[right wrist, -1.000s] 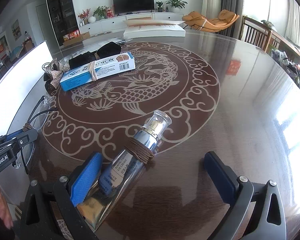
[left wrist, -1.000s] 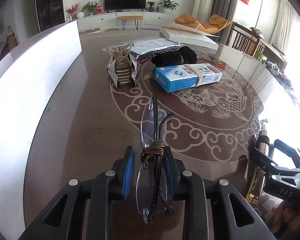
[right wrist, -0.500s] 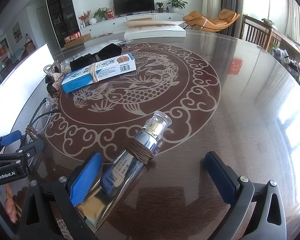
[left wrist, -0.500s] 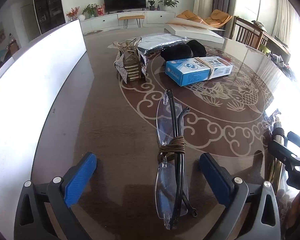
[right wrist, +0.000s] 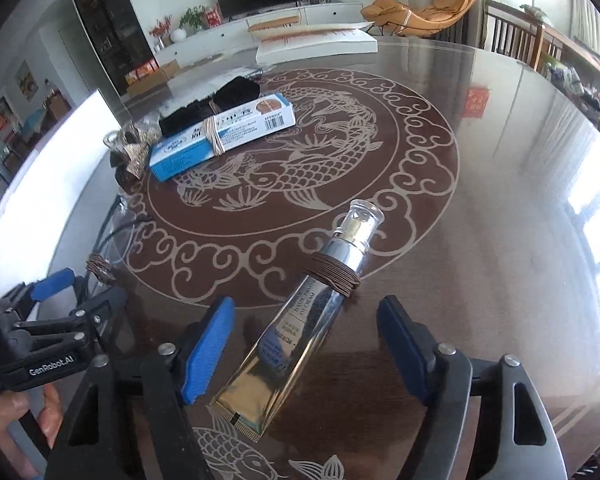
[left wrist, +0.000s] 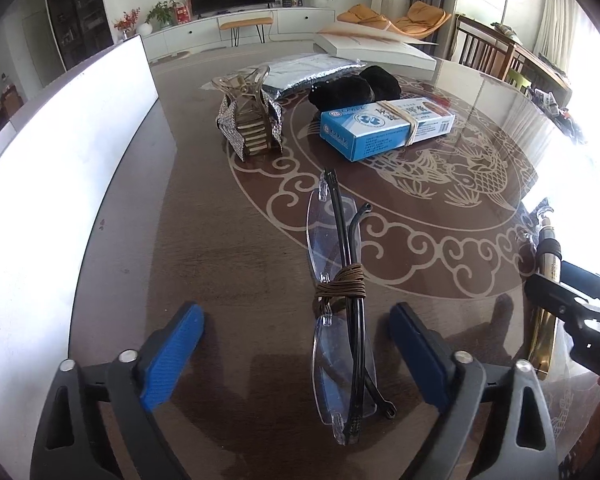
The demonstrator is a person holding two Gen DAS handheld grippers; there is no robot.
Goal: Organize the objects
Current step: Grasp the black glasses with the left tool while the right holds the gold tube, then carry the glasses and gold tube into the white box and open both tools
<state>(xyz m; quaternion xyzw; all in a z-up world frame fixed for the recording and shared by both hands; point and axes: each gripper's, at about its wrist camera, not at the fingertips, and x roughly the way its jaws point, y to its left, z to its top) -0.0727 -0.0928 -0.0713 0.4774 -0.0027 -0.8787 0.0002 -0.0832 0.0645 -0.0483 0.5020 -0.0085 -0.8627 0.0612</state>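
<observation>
Left tongs (left wrist: pixel 296 332) spread wide, blue pads on either side of the folded rimless glasses (left wrist: pixel 342 320), not touching them. Glasses lie flat on the tabletop (left wrist: pixel 204 248), temples folded, brown cord wound around the middle. They sit at the left rim of the carved fish medallion.

Right tongs (right wrist: pixel 306 334) also wide, nothing gripped. Between the pads lies a silver cream tube (right wrist: pixel 300 328), tilted, clear cap pointing up-right, crimped end nearest the camera. Brown cord is wrapped around its neck. Left pad is close to the tube; cannot tell if they touch.

Further back in the left wrist view: blue medicine box (left wrist: pixel 384 128) with a rubber band around it, black cloth bundle (left wrist: pixel 356 88) just behind it and touching, rhinestone hair claw (left wrist: pixel 250 116) standing upright to the left of the box. Silver foil pouch (left wrist: pixel 312 72) behind the claw, flat white box (left wrist: pixel 376 46) at the far edge. White board (left wrist: pixel 60 168) runs along the left side of the tabletop.

Right tongs and tube also show at the right edge of the left wrist view.
</observation>
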